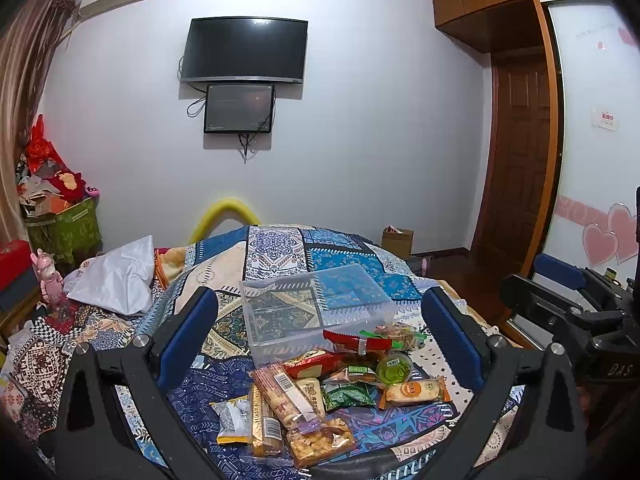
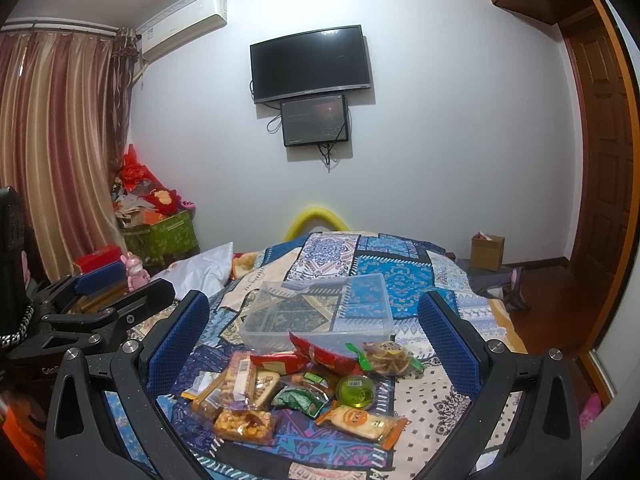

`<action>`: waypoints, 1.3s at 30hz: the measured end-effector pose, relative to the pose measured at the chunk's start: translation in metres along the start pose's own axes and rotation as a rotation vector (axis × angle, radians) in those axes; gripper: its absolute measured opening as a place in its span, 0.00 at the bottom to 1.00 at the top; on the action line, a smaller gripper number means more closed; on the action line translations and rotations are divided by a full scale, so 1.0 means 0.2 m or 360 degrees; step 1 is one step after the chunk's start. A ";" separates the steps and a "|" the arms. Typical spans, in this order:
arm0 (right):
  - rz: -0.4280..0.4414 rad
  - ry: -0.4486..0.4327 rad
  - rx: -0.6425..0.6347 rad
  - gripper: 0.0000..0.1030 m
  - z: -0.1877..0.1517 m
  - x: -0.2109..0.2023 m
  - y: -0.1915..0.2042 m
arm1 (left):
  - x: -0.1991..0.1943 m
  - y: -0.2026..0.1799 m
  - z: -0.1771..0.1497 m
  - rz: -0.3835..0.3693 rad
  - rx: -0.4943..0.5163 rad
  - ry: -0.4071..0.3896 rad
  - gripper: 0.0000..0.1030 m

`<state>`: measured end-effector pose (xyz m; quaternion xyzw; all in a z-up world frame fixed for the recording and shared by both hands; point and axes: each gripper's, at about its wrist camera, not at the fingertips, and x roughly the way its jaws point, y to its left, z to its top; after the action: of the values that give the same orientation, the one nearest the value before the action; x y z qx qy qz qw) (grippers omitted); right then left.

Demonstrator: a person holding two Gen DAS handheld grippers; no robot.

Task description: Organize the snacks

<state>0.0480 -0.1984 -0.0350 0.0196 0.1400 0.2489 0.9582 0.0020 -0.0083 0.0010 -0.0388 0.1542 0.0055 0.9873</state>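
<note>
Grippers: left gripper (image 1: 320, 344) and right gripper (image 2: 312, 340), both black-framed with blue ribbed pads, spread wide and holding nothing, raised above the bed.
Neighbour: the right gripper's frame shows at the right edge of the left wrist view; the left gripper's frame shows at the left edge of the right wrist view.
Snack pile: loose heap of wrapped snacks (image 2: 296, 388) lying on the patchwork blue-and-cream bedspread (image 2: 400, 280), framed between each pair of fingers.
Nearest items: clear bag of golden puffed snack (image 1: 320, 440); long clear-wrapped biscuit bar with barcode (image 1: 280, 394); orange-ended pale wafer packet (image 2: 360, 422).
Middle of pile: small green foil pouch (image 2: 300, 400); round green jelly cup (image 2: 355, 390); red crinkled packets (image 2: 320, 354).
Far edge: green-tipped clear bag of brown strips (image 2: 390, 358), just beside the box.
Container: clear rectangular plastic storage box (image 1: 316, 304), open-topped and empty, just behind the pile, with a red packet leaning against its near wall.
Backdrop: black wall-mounted television (image 1: 244, 50) with a smaller dark screen (image 1: 239, 109) below it; white pillow (image 1: 116, 280) on the left of the bed.
</note>
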 end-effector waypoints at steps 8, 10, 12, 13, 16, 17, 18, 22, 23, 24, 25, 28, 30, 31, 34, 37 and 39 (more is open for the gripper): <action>0.0007 0.0012 -0.0003 1.00 -0.01 0.01 0.01 | 0.01 0.01 0.00 0.0004 -0.0003 0.0008 1.00; 0.0008 0.0019 -0.0001 1.00 -0.01 0.02 0.01 | 0.02 0.01 0.00 0.0006 -0.0005 0.0015 1.00; 0.0007 0.0031 0.0000 1.00 -0.03 0.03 0.00 | 0.05 0.02 -0.01 0.0006 -0.0008 0.0031 1.00; 0.0007 0.0041 0.0001 1.00 -0.03 0.04 0.00 | 0.06 0.02 -0.01 0.0000 -0.0009 0.0039 1.00; 0.0000 0.0087 0.0002 1.00 -0.06 0.08 -0.02 | 0.10 0.03 -0.04 -0.0014 -0.0015 0.0080 1.00; -0.0004 0.0100 0.0001 1.00 -0.06 0.09 -0.03 | 0.11 0.04 -0.05 -0.0013 -0.0016 0.0091 1.00; -0.0012 0.0120 -0.0002 1.00 -0.08 0.11 -0.04 | 0.12 0.04 -0.06 -0.0012 -0.0014 0.0107 1.00; -0.0010 0.0231 -0.0003 1.00 -0.15 0.18 -0.08 | 0.22 0.06 -0.13 0.0012 0.0002 0.0231 1.00; -0.0008 0.0268 -0.0005 1.00 -0.18 0.20 -0.09 | 0.25 0.08 -0.15 0.0018 -0.0003 0.0268 1.00; -0.0009 0.0303 -0.0007 1.00 -0.20 0.22 -0.10 | 0.28 0.09 -0.17 0.0021 -0.0012 0.0310 1.00; -0.0017 0.0338 -0.0007 1.00 -0.23 0.24 -0.11 | 0.31 0.10 -0.20 0.0024 -0.0023 0.0351 1.00; -0.0041 0.0432 0.0006 1.00 -0.31 0.29 -0.16 | 0.40 0.15 -0.29 0.0044 -0.0048 0.0473 1.00; -0.0050 0.0483 0.0021 1.00 -0.34 0.32 -0.19 | 0.45 0.17 -0.35 0.0059 -0.0071 0.0556 1.00; -0.0058 0.0518 0.0034 1.00 -0.36 0.34 -0.21 | 0.47 0.19 -0.38 0.0062 -0.0089 0.0599 1.00; -0.0078 0.0593 0.0060 1.00 -0.40 0.38 -0.26 | 0.54 0.22 -0.47 0.0053 -0.0141 0.0718 0.97; -0.0093 0.0650 0.0092 1.00 -0.45 0.42 -0.29 | 0.60 0.23 -0.53 0.0057 -0.0163 0.0808 0.92; -0.0066 0.0695 0.0119 1.00 -0.48 0.45 -0.30 | 0.63 0.24 -0.56 0.0061 -0.0175 0.0843 0.91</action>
<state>0.1246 -0.2111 -0.1561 -0.0022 0.3536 0.2221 0.9087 0.0865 0.0312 -0.1475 -0.0896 0.4073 0.0223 0.9086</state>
